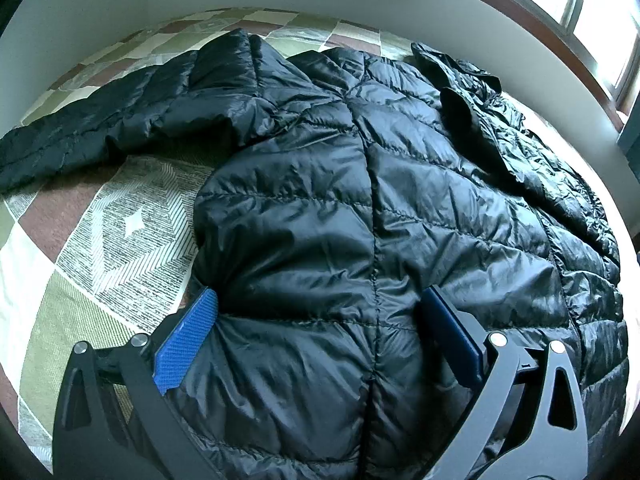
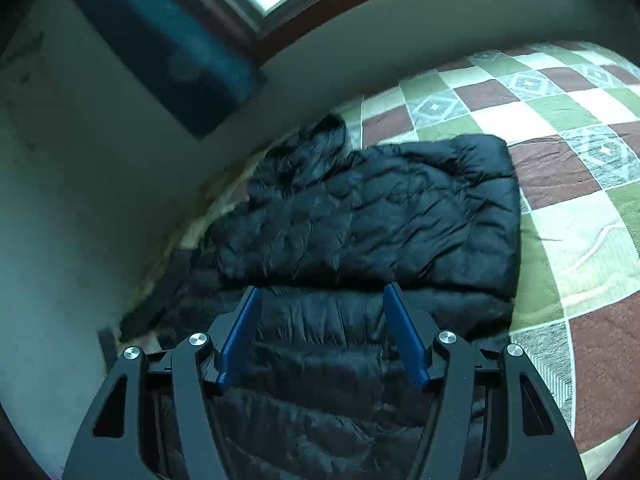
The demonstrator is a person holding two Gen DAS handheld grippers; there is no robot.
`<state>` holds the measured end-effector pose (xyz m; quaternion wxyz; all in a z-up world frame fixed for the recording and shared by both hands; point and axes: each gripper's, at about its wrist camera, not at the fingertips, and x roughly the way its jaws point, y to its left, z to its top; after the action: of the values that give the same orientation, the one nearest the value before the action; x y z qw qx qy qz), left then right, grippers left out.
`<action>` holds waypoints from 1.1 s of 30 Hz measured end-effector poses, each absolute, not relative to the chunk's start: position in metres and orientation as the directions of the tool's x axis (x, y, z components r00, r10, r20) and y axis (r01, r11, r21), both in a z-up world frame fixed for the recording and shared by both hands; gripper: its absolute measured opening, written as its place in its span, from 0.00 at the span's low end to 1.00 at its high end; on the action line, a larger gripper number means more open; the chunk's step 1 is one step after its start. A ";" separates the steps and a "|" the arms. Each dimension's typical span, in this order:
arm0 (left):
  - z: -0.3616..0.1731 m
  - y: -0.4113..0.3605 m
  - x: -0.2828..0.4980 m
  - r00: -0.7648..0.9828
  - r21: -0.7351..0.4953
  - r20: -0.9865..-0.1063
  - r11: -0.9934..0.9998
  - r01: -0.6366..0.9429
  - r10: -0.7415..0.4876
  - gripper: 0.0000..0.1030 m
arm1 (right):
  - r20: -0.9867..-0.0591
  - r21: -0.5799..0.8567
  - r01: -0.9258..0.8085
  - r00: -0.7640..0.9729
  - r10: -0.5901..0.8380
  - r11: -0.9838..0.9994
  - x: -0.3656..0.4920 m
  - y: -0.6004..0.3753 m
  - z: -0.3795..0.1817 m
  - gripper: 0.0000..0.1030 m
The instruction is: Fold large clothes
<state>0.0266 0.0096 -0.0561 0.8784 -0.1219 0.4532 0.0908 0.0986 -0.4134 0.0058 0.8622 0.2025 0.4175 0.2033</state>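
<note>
Both grippers poised over a black puffer jacket [image 1: 380, 200] on a checked bed quilt [image 1: 100, 240].

The jacket lies flat on the quilt against the wall [image 1: 100, 8], one sleeve [image 1: 100, 128] stretched away from the body. The left gripper [image 1: 320, 312] and right gripper [image 2: 320, 308] sit over the jacket's near edge, jaws spread with padding bulging between them, nothing pinched. The fold appears at an early stage: one side looks turned in, the sleeve is not. Next, the jaws likely must close on the slippery shell and carry fabric across the body.
</note>
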 end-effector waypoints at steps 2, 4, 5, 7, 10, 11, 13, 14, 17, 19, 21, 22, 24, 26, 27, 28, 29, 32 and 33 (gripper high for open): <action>-0.056 0.010 0.026 0.575 -0.138 -0.817 0.953 -0.270 0.045 0.98 | -0.655 0.528 -0.169 0.543 0.525 0.832 0.099 -0.408 -0.006 0.61; -0.056 0.011 0.026 0.579 -0.147 -0.814 0.952 -0.270 0.038 0.98 | -0.671 0.522 -0.164 0.527 0.522 0.837 0.098 -0.403 -0.015 0.61; -0.056 0.011 0.026 0.580 -0.151 -0.814 0.951 -0.270 0.036 0.98 | -0.680 0.515 -0.164 0.520 0.517 0.841 0.097 -0.400 -0.019 0.61; -0.056 0.012 0.025 0.583 -0.156 -0.812 0.950 -0.270 0.032 0.98 | -0.695 0.504 -0.168 0.504 0.514 0.847 0.096 -0.395 -0.026 0.61; -0.056 0.013 0.025 0.586 -0.165 -0.810 0.949 -0.269 0.026 0.98 | -0.715 0.493 -0.160 0.485 0.503 0.855 0.094 -0.390 -0.038 0.61; -0.055 0.013 0.024 0.588 -0.168 -0.809 0.948 -0.269 0.023 0.98 | -0.722 0.492 -0.155 0.477 0.501 0.857 0.095 -0.387 -0.042 0.61; -0.055 0.014 0.024 0.591 -0.177 -0.806 0.947 -0.269 0.018 0.98 | -0.733 0.485 -0.150 0.468 0.494 0.862 0.096 -0.384 -0.049 0.61; -0.055 0.015 0.024 0.592 -0.179 -0.806 0.946 -0.269 0.016 0.98 | -0.736 0.482 -0.150 0.465 0.492 0.863 0.097 -0.383 -0.051 0.61; -0.055 0.015 0.024 0.593 -0.182 -0.805 0.946 -0.269 0.014 0.98 | -0.742 0.478 -0.152 0.457 0.491 0.865 0.097 -0.383 -0.056 0.62; -0.055 0.015 0.024 0.593 -0.181 -0.805 0.946 -0.269 0.014 0.98 | -0.741 0.475 -0.161 0.457 0.492 0.865 0.097 -0.381 -0.059 0.64; -0.055 0.016 0.024 0.592 -0.184 -0.805 0.945 -0.269 0.012 0.98 | -0.740 0.465 -0.173 0.462 0.489 0.868 0.097 -0.378 -0.061 0.65; -0.055 0.015 0.023 0.593 -0.185 -0.805 0.945 -0.269 0.012 0.98 | -0.741 0.455 -0.179 0.466 0.483 0.872 0.096 -0.377 -0.061 0.66; -0.055 0.016 0.023 0.593 -0.186 -0.805 0.945 -0.269 0.011 0.98 | -0.743 0.439 -0.192 0.472 0.475 0.878 0.095 -0.374 -0.062 0.68; -0.055 0.015 0.023 0.592 -0.182 -0.806 0.946 -0.269 0.013 0.98 | -0.741 0.435 -0.198 0.475 0.474 0.879 0.095 -0.372 -0.062 0.69; -0.055 0.015 0.023 0.589 -0.180 -0.808 0.946 -0.269 0.014 0.98 | -0.741 0.436 -0.198 0.476 0.474 0.878 0.095 -0.372 -0.062 0.70; -0.055 0.014 0.023 0.586 -0.176 -0.810 0.947 -0.267 0.015 0.98 | -0.739 0.438 -0.198 0.476 0.477 0.877 0.095 -0.373 -0.062 0.70; -0.055 0.014 0.023 0.583 -0.172 -0.812 0.949 -0.266 0.016 0.98 | -0.739 0.439 -0.198 0.475 0.477 0.877 0.095 -0.373 -0.062 0.70; -0.054 0.013 0.024 0.582 -0.169 -0.813 0.951 -0.258 0.013 0.98 | -0.738 0.438 -0.202 0.475 0.478 0.876 0.095 -0.372 -0.063 0.71; -0.054 0.014 0.024 0.584 -0.174 -0.812 0.951 -0.254 0.007 0.98 | -0.739 0.436 -0.204 0.475 0.478 0.876 0.095 -0.371 -0.063 0.72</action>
<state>0.0239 0.0138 -0.0536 0.8793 -0.1371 0.4501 0.0744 0.0951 -0.3715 -0.0626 0.8464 0.1455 0.4709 0.2017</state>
